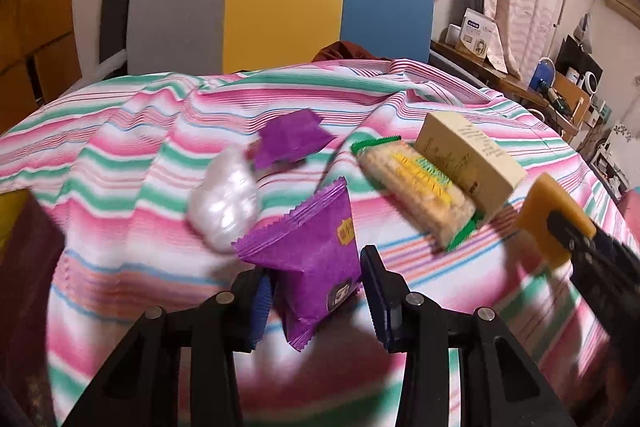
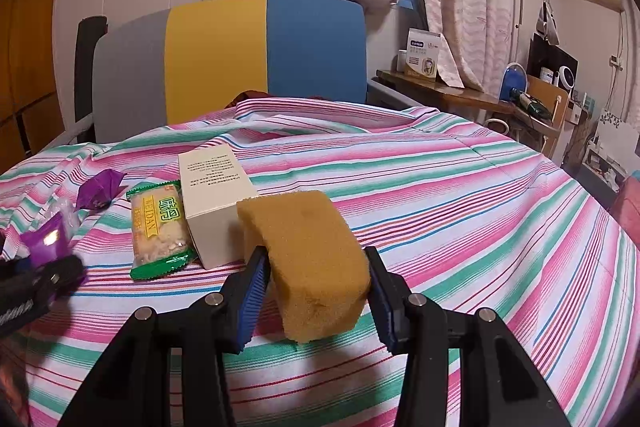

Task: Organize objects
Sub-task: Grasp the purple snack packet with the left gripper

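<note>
Striped pink-and-green cloth (image 1: 132,147) fills both views; low centre in the left view, the left gripper (image 1: 316,295) grips a purple foil snack packet (image 1: 308,259); right of it lie a green-edged cracker packet (image 1: 416,187) and cream cardboard box (image 1: 472,159); the right gripper (image 2: 316,291) clasps a yellow sponge block (image 2: 312,259), low centre.

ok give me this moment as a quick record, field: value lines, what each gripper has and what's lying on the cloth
left gripper: shut on purple snack packet, lifted off the cloth
right gripper: shut on yellow sponge
surface: striped cloth
row on cloth: green cracker packet beside cream box, sides close or touching
also on cloth: second purple wrapper, clear plastic bag
behind: grey, yellow and blue chair back
</note>
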Tool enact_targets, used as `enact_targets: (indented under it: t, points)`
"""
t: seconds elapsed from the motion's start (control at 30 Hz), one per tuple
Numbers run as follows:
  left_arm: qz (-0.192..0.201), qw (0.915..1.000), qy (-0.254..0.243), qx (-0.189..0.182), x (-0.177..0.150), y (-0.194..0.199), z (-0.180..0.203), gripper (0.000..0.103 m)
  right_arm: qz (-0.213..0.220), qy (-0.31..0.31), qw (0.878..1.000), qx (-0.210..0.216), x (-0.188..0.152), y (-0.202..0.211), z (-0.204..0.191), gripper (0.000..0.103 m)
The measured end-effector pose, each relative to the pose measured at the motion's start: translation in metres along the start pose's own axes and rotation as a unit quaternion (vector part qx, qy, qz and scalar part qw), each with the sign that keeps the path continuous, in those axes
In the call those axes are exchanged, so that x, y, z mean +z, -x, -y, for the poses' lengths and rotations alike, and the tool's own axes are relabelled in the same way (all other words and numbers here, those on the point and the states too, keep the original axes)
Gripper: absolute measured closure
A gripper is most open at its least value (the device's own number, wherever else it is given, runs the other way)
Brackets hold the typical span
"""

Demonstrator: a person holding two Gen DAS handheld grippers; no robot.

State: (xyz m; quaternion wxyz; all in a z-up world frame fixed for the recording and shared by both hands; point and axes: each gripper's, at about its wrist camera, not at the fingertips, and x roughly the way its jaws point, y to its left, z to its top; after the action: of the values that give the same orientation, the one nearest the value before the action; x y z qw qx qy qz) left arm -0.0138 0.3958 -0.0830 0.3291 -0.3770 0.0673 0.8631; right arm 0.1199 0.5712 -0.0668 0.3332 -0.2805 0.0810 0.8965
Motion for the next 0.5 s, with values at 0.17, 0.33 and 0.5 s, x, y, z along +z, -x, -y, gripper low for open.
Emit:
enact_targets:
  t: [0.17,0.33,0.5]
  points:
    - [0.0,0.9997,0.022,-0.01,-0.017,0.018,-0.013,0.061,0.018,-0.006,1.0,-0.001,0.0,0.009,0.002,0.056]
    - [0.003,0.9995,0.025,-0.021,-0.031,0.03,-0.016,0.061,0.017,-0.023,0.999,0.017,-0.003,0.018,0.006,0.057]
    - [0.0,0.9985,0.046,-0.029,-0.039,0.037,-0.027,0.061,0.023,-0.028,0.999,0.029,-0.01,0.036,0.002,0.057]
